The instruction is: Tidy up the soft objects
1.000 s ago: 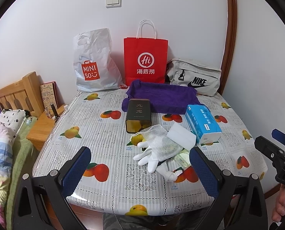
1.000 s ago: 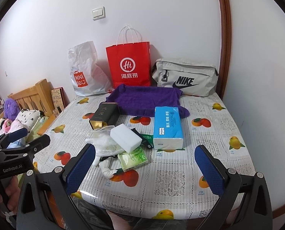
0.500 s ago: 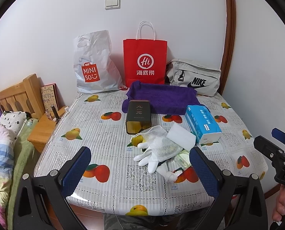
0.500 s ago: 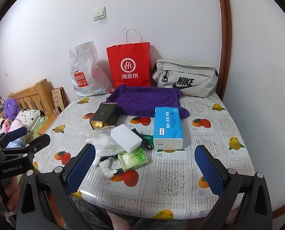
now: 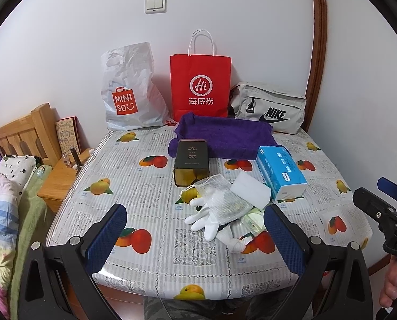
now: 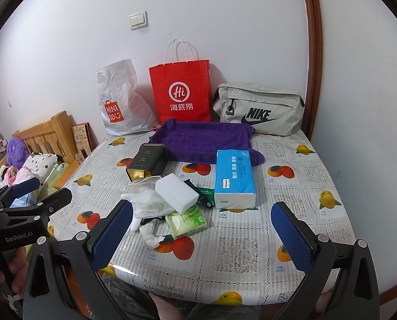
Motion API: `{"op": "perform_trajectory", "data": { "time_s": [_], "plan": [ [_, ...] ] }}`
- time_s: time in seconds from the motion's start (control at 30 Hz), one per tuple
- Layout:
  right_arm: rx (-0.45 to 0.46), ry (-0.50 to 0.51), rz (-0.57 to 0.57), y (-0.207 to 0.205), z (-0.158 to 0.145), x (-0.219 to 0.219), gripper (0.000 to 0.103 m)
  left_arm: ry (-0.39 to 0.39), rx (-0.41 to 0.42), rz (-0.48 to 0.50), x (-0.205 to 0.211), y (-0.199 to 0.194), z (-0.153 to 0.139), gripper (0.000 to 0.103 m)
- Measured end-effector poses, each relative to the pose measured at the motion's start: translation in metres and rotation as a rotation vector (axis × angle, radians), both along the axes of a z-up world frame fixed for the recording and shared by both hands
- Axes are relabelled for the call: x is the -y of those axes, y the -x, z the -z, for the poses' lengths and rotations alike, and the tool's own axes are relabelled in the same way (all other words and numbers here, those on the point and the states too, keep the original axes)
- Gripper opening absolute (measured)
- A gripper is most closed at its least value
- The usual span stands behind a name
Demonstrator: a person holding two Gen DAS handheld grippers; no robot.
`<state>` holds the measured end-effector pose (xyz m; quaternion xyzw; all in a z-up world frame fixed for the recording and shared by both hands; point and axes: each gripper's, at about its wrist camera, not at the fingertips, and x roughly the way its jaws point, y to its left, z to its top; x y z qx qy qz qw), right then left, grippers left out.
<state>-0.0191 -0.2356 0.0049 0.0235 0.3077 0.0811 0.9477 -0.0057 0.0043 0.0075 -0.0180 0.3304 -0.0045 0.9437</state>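
A pile lies mid-table: a white glove (image 5: 206, 220) under a clear mesh pouch (image 5: 221, 197), a white sponge block (image 6: 176, 192), a green wipes packet (image 6: 186, 221) and a blue tissue pack (image 6: 234, 177). A purple towel (image 5: 225, 136) is spread at the back, with a dark tin (image 5: 191, 162) lying open-ended in front of it. My left gripper (image 5: 195, 236) hovers open over the near table edge, short of the pile. My right gripper (image 6: 202, 236) is open too, empty, just right of the pile.
A white Miniso bag (image 5: 129, 90), red paper bag (image 5: 199, 85) and grey Nike bag (image 5: 269, 110) stand against the wall. The fruit-print table (image 6: 292, 208) meets a wooden door frame (image 6: 309, 53) on the right. A bed with bedding (image 5: 9, 194) and nightstand (image 5: 58, 184) lie left.
The left wrist view has lifted slightly, so the table sits a little lower and farther. The right gripper has barely moved. Both stay open.
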Motion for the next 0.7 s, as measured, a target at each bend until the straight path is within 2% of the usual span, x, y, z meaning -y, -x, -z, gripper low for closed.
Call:
{"op": "perform_trajectory", "data": {
  "time_s": [0.5,0.7],
  "plan": [
    [0.008,-0.002,-0.008,0.000,0.001,0.000,0.102,-0.014,-0.002,-0.015,-0.002,0.002,-0.004,0.103],
    [-0.005,-0.002,-0.038,-0.007,0.008,0.001,0.102,0.007,-0.001,-0.053,-0.011,-0.004,0.002,0.103]
  ]
}}
